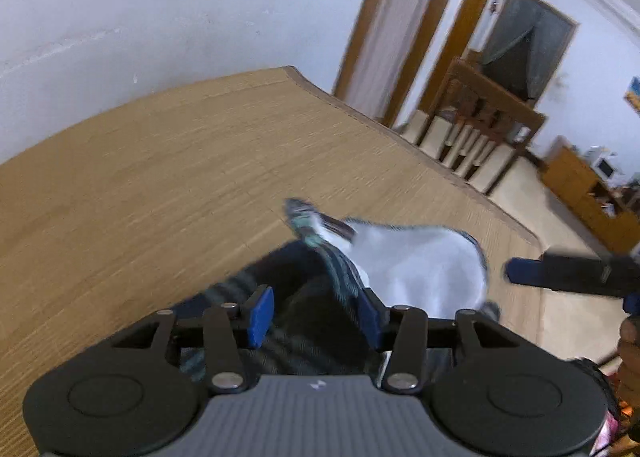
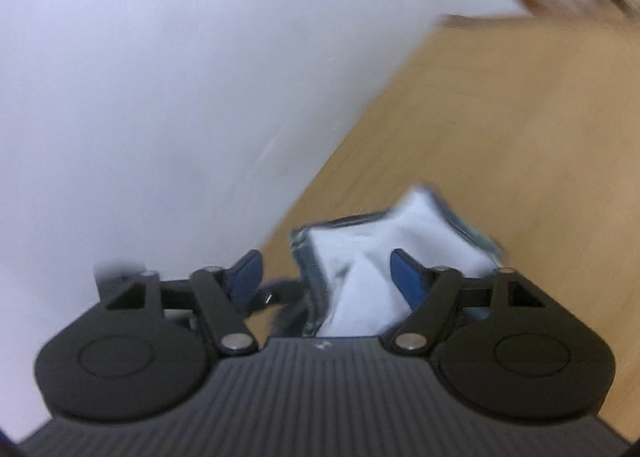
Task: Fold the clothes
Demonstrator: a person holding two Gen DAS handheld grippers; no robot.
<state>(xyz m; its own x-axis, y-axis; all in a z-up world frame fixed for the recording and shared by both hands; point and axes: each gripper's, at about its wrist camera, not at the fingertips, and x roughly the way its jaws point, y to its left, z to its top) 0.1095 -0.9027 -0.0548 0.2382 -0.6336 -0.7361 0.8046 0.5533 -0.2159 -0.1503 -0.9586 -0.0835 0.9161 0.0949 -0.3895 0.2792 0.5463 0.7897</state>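
Note:
A dark plaid garment (image 1: 420, 265) with a white lining lies bunched on the wooden table (image 1: 160, 177). Its dark checked part runs in between the blue pads (image 1: 260, 315) of my left gripper (image 1: 316, 315), which stands open over it. To the right of the bunch, the right gripper (image 1: 560, 269) hangs above the table's edge. In the right wrist view the garment's white lining (image 2: 360, 253) sits between the widely spread fingers of my open right gripper (image 2: 326, 279), above the table (image 2: 500, 137). Both views are blurred by motion.
A white wall (image 1: 160, 9) backs the table on its far side. The table's right edge (image 1: 400, 129) drops to a floor with pale chairs (image 1: 460, 145), a wooden cabinet (image 1: 592, 193) and doorways. A person's hand (image 1: 630, 345) shows at the right.

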